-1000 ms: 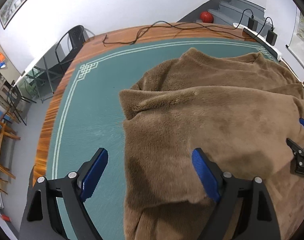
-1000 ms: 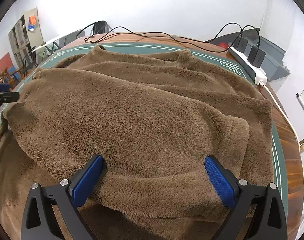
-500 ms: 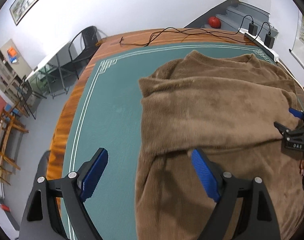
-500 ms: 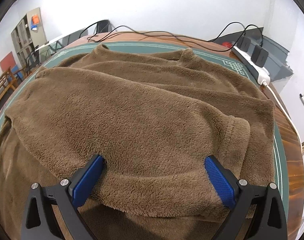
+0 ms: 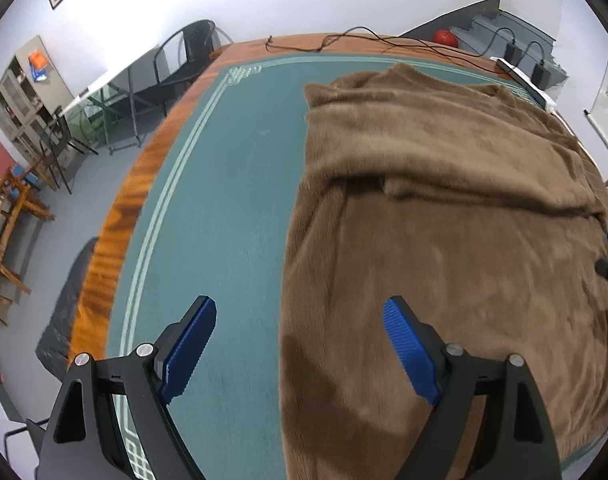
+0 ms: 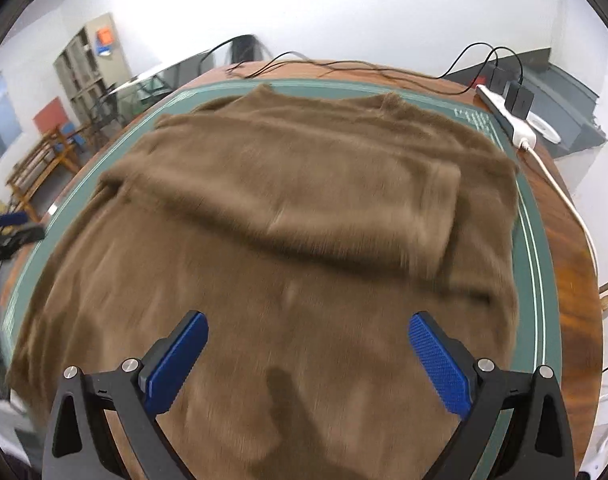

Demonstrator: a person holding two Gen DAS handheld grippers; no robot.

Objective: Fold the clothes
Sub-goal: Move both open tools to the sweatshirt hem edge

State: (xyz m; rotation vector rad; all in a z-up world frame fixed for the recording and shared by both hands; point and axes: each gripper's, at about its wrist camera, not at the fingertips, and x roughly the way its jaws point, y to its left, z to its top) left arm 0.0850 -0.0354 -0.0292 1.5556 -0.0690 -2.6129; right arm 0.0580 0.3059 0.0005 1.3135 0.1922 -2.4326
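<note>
Left claw [image 5: 300, 344] spread wide, holding nothing, blue pads hanging over the left edge of the brown fleecy sweater [image 5: 444, 240], one pad above bare mat, the other above fleece. Right claw [image 6: 308, 354] also gaping wide, empty, hovering over the lower middle of the same sweater [image 6: 288, 248], not touching as far as visible. Sweater laid out flat on the teal mat with pale border lines [image 5: 224, 184], filling the right half of the wooden desk [image 5: 120, 220], both sleeves folded across the chest, collar towards the far edge. White power strip [image 6: 508, 120] and black cables along the far right corner. Fuzzy and a bit blurred overall.
</note>
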